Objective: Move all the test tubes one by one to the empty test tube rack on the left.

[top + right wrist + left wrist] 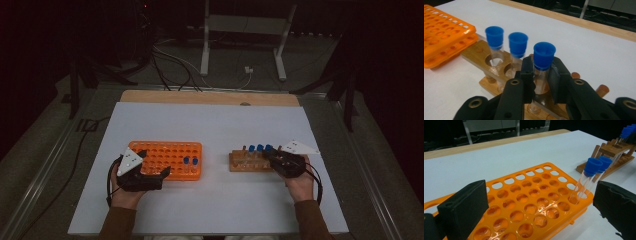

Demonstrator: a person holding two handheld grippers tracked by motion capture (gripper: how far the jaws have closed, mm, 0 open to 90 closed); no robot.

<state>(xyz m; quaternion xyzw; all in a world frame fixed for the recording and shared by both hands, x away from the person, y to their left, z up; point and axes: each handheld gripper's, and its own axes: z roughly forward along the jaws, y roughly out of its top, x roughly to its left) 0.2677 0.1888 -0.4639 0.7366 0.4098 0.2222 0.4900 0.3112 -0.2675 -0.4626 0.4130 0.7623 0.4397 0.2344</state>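
My right claw [541,75] is clamped on one blue-capped tube [543,65] standing in the wooden rack [477,56]; that rack holds three tubes in all, the other two [517,47] beside it toward the orange rack [446,37]. My left claw [536,207] is spread wide, gripping nothing, a jaw on either side of the orange rack's near corner. Two capped tubes [586,178] stand in that rack at its end nearer the wooden one. Both racks sit side by side on the white worktop [215,125].

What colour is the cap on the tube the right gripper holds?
Blue cap; clearest in the right gripper view.
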